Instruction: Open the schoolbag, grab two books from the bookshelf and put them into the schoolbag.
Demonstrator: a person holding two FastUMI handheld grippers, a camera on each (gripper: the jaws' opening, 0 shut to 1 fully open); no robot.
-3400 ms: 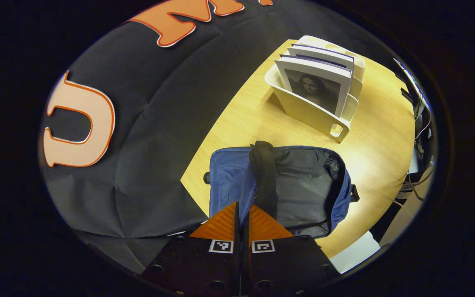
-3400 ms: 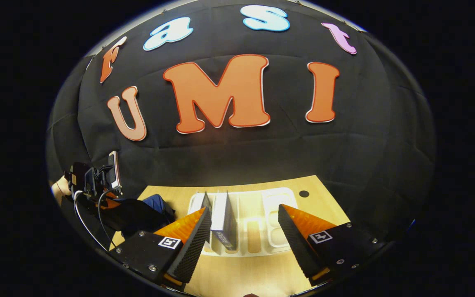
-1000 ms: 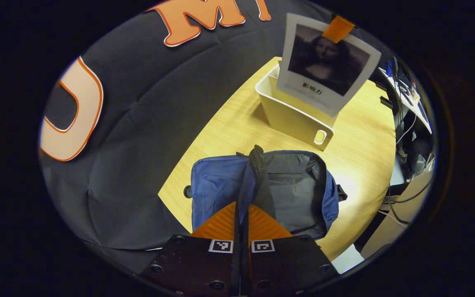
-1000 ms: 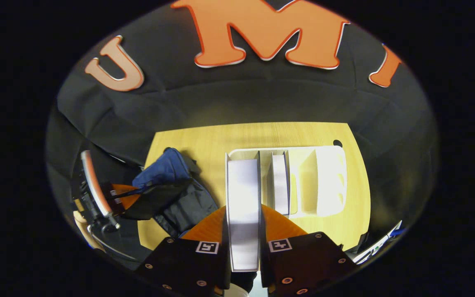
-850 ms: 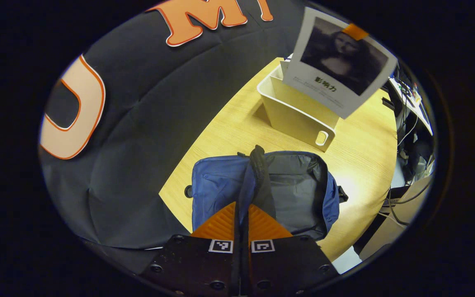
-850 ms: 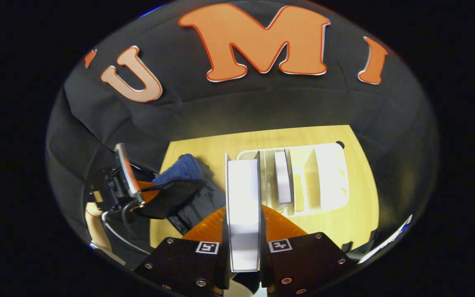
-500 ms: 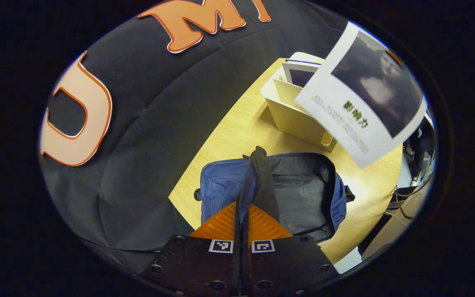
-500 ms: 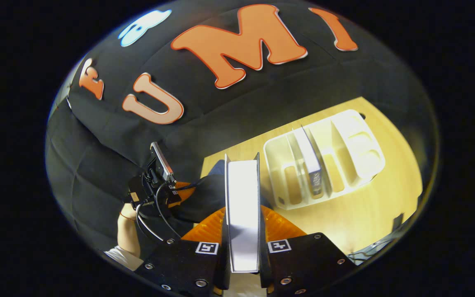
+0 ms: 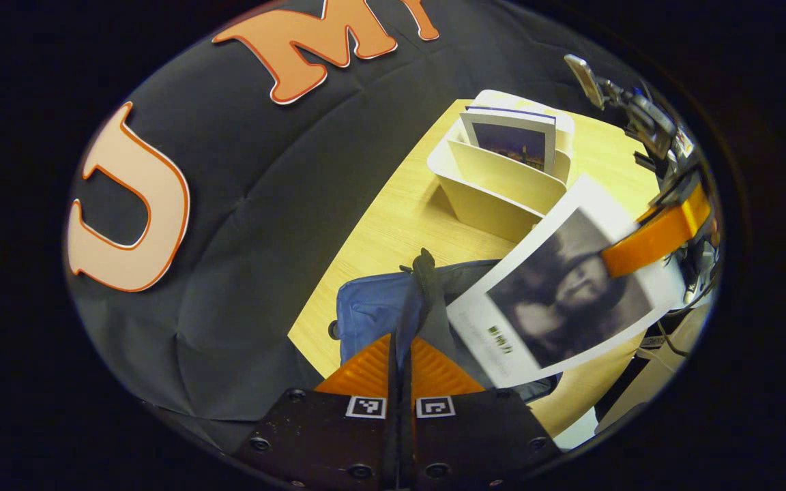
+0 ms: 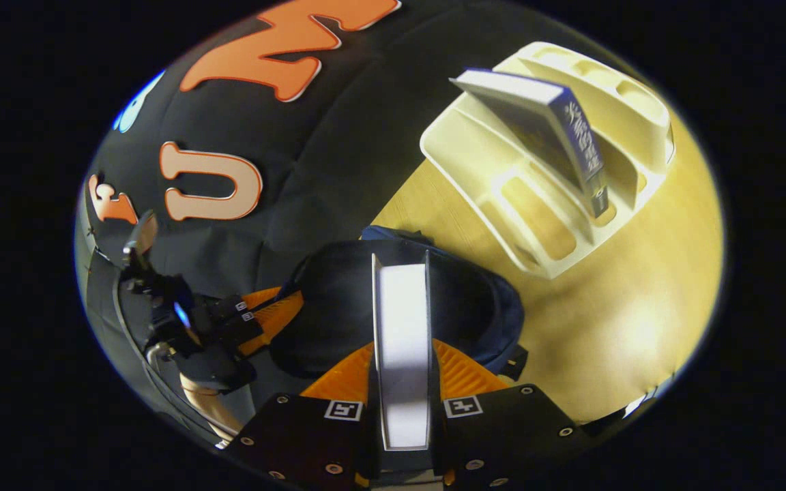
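My left gripper (image 9: pixel 400 343) is shut on the raised flap of the blue schoolbag (image 9: pixel 366 310), holding it open. My right gripper (image 10: pixel 403 349) is shut on a white book (image 10: pixel 403 307) with a dark portrait cover. The book (image 9: pixel 563 293) hangs tilted over the bag's dark opening (image 10: pixel 338 300), one orange finger (image 9: pixel 656 233) across its cover. A second book (image 10: pixel 546 112) leans in the white bookshelf (image 10: pixel 502 177), beyond the bag. In the right gripper view the left gripper (image 10: pixel 263 314) pinches the bag's edge at the left.
The bag and bookshelf (image 9: pixel 495 191) stand on a light wooden table (image 9: pixel 393 218) against the black cloth wall. A person's hand (image 10: pixel 202 402) holds the left gripper. Cables and equipment (image 9: pixel 645 116) sit past the table's right side.
The right gripper took a book out of the shelf, lifted it and swung it over to above the open bag, tilting it. The left gripper kept its hold on the flap.
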